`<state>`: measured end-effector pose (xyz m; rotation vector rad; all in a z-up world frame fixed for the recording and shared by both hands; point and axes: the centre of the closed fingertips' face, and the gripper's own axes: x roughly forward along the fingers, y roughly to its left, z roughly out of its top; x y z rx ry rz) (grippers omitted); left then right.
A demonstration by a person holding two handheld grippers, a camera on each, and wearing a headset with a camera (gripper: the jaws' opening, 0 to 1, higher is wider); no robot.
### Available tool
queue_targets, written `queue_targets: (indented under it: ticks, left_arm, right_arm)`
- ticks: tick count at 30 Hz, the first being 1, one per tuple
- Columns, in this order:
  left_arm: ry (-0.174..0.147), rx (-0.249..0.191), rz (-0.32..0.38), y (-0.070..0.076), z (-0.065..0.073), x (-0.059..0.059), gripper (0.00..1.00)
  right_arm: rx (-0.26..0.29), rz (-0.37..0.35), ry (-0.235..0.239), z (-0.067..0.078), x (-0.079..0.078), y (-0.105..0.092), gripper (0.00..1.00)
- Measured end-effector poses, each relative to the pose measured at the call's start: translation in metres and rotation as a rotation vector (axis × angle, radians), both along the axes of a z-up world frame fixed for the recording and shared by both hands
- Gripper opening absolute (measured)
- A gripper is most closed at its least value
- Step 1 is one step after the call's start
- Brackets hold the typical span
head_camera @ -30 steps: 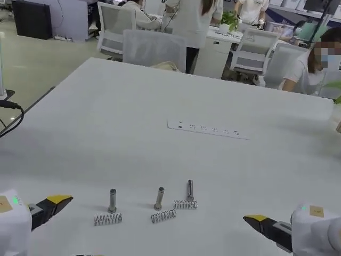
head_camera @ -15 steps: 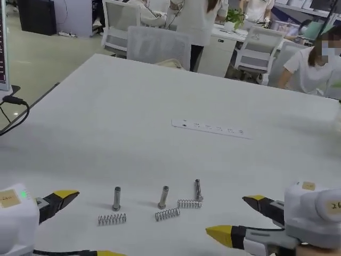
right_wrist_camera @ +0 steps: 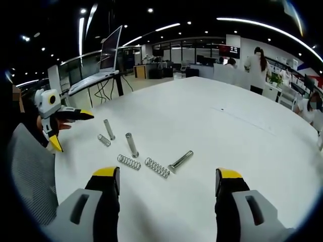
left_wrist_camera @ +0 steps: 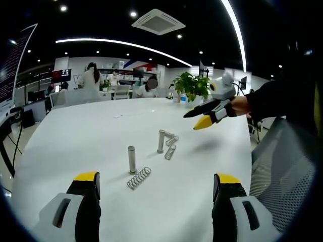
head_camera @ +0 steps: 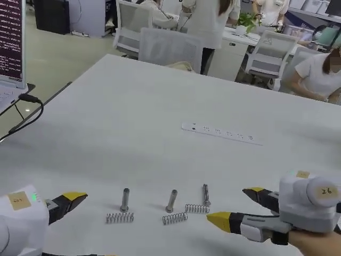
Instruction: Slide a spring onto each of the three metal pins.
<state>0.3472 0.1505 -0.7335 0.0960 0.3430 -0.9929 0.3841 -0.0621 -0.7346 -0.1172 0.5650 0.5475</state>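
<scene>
head view: three pins stood in a row near the 6 o'clock edge of the white table [head_camera: 133,106], none w/ a spring on it. left pin [head_camera: 125,199] and middle pin [head_camera: 171,200] were upright. right pin [head_camera: 205,195] looked thinner and darker. in the right gripper view it seemed to lie flat on the table, unlike the other two.

each spring lay on its side on the table, approx 6 o'clock of its pin. left spring [head_camera: 119,217] was just beside the left pin's foot, and middle spring [head_camera: 175,218] just beside the middle pin's foot. right spring [head_camera: 196,208] was at 7 o'clock of the right pin, its end right by the pin; touching or not, couldn't tell.

left gripper [left_wrist_camera: 157,177] was at 8 o'clock of the pin row, well apart from it, jaws spread wide w/ nothing btwn them. its own view looked along the row, left pin and left spring nearest. right gripper [head_camera: 233,204] hovered at 3 o'clock of the right pin, near but not touching. its yellow tips pointed to 9 o'clock at the row, jaws wide apart and empty.

power strip [head_camera: 221,133] lay flat at 12 to 1 o'clock of the pins, well apart. laptop [head_camera: 10,42] sat at 10 o'clock, off the table, w/ a black cable [head_camera: 32,100] plugged in. people [head_camera: 210,21] and an office chair [head_camera: 170,50] were in the bkgd at 12 o'clock.
</scene>
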Motion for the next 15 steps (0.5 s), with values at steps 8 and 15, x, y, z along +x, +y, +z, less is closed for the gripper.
queue_targets:
  ticks: [8,15]
  left_arm:
    - [-0.002,-0.003,-0.006,0.000,-0.001,0.000,0.90]
    - [-0.002,-0.008,-0.005,-0.001,-0.001,0.000,0.90]
  right_arm:
    - [-0.014,0.004,0.009,-0.002,0.006,0.007,0.72]
    - [-0.029,-0.010,0.027,-0.002,0.016,0.004,0.68]
